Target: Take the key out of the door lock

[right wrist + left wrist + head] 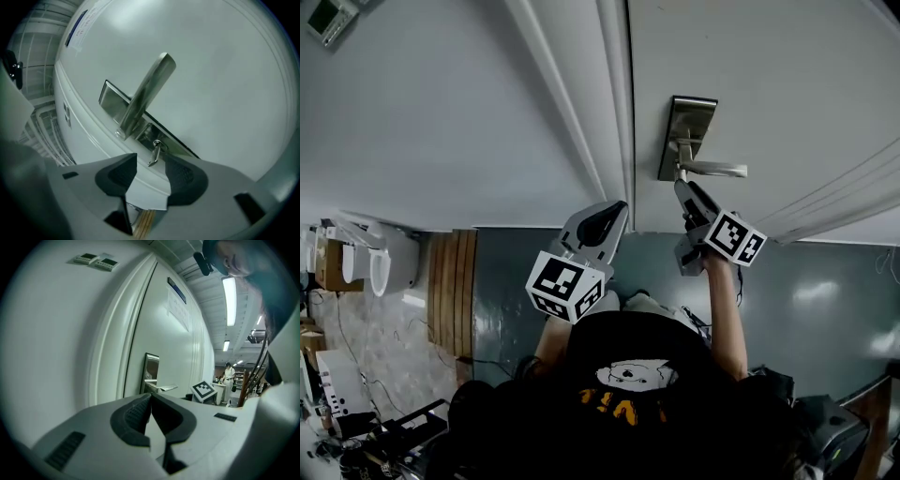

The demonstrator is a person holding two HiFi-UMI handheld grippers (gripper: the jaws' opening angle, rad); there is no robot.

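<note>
A small metal key (154, 153) sticks out of the steel lock plate (111, 97) just under the lever handle (149, 91) on the white door (211, 70). My right gripper (151, 161) is open. Its tips stand on either side of the key, and the pads do not press on it. In the head view this gripper (684, 190) points up at the plate (688, 131) below the handle (719, 171) and hides the key. My left gripper (616, 212) is shut and empty. It hangs left of the lock, by the door's edge. Its closed tips (150, 397) point toward the plate (151, 371).
The door frame (581, 112) runs left of the lock. Wall control panels (96, 260) sit high on the wall. A person (229, 373) stands far down the room beside shelves. Wooden slats (451, 291) and boxes (337, 265) lie on the floor at the left.
</note>
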